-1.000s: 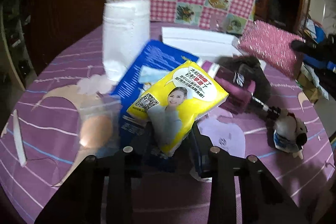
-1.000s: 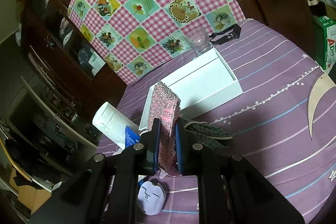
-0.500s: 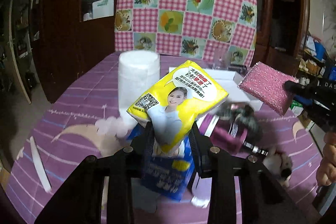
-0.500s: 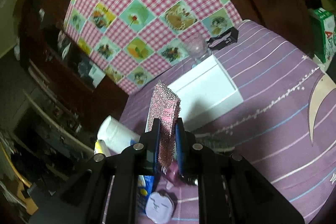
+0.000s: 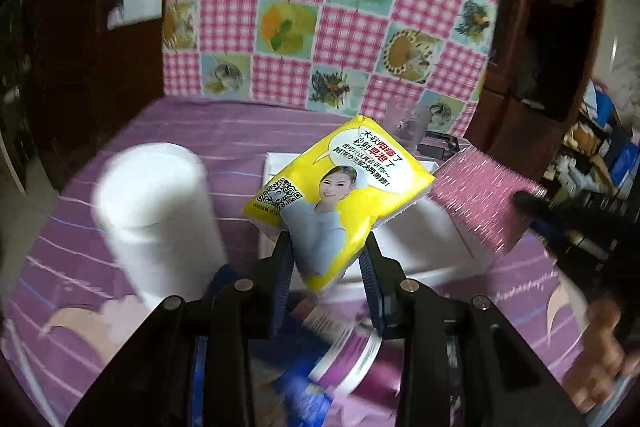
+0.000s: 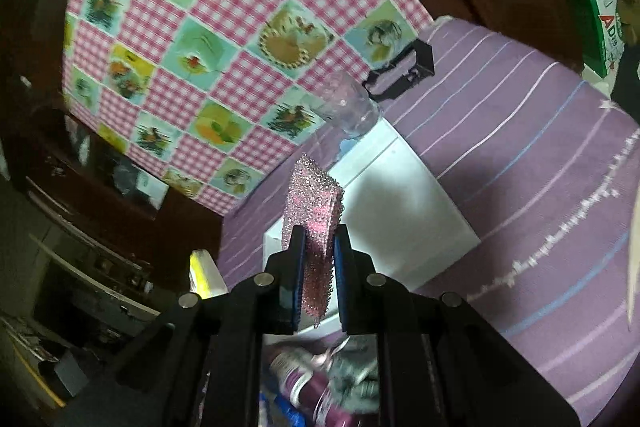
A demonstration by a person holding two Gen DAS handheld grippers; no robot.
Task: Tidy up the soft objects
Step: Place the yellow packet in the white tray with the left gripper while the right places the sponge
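Left tongs (image 5: 326, 263) are pinching the lower end of a yellow tissue pack (image 5: 340, 195), which stands up in the middle of the left wrist picture, lifted above the table (image 5: 208, 131). Right tongs (image 6: 318, 259) are pressed on a pink glitter sponge (image 6: 314, 211); it stands on its edge between the two pads, in the centre of the right wrist picture. In the left view the same sponge shows at the right side, just beside the yellow pack, and a hand (image 5: 600, 367) is seen blurred at the lower right. Behind both held things lies a white tray (image 6: 400, 223) on the purple striped cloth. A white paper roll (image 5: 160, 219) stands at the left of the left picture. A clear glass (image 6: 352, 107) stands at the far corner of the tray. Behind the table hangs a pink checked cloth (image 5: 320, 7).
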